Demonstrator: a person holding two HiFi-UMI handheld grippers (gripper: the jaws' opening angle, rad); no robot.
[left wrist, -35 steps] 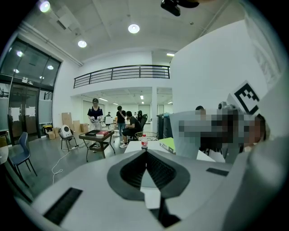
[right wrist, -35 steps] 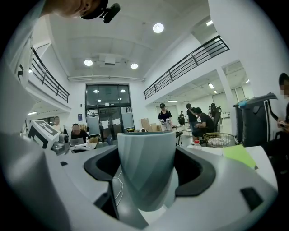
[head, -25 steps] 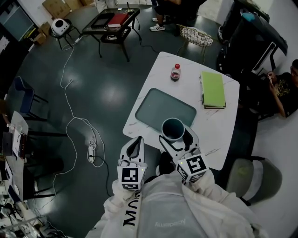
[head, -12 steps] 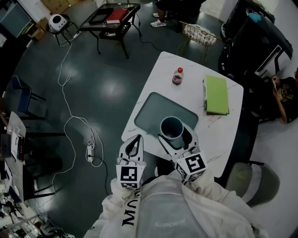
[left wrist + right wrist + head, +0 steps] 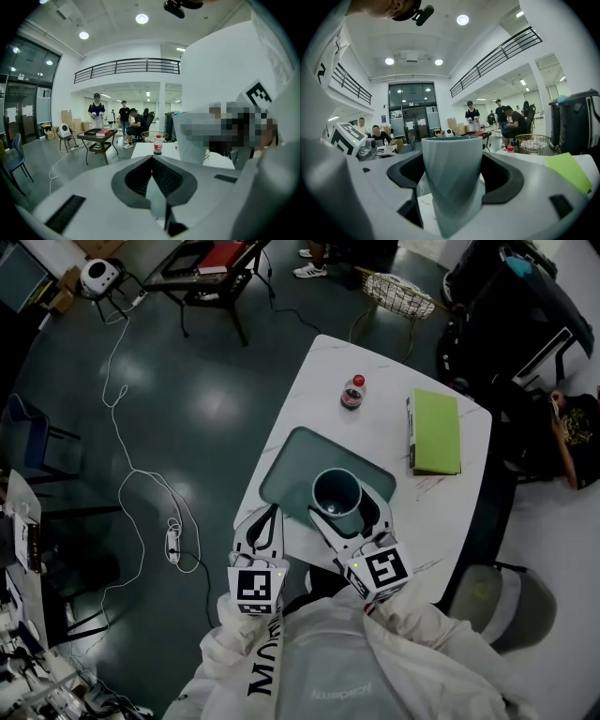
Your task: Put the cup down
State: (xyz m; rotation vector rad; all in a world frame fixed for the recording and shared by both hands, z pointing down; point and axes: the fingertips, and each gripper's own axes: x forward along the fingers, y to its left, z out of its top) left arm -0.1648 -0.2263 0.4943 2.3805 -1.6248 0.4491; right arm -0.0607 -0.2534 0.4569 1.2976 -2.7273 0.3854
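A grey-blue cup (image 5: pixel 337 495) stands upright between the jaws of my right gripper (image 5: pixel 347 515), which is shut on it. In the head view the cup hangs over the near edge of a grey-green tray (image 5: pixel 291 463) on the white table (image 5: pixel 389 381); whether its base touches the tray is hidden. The right gripper view shows the cup (image 5: pixel 452 164) filling the gap of the right gripper (image 5: pixel 454 199). My left gripper (image 5: pixel 262 527) is shut on nothing, at the table's near left corner. In its own view the left gripper (image 5: pixel 153 187) has its pads pressed together.
A red-capped bottle (image 5: pixel 352 392) stands beyond the tray, and a green book (image 5: pixel 435 432) lies at the table's right. A padded stool (image 5: pixel 502 606) is at the near right, a seated person (image 5: pixel 572 427) beyond it. Cables (image 5: pixel 150 502) trail on the floor to the left.
My right gripper has carried the cup forward, from just short of the tray to over its near edge. The left gripper has moved forward alongside, still shut.
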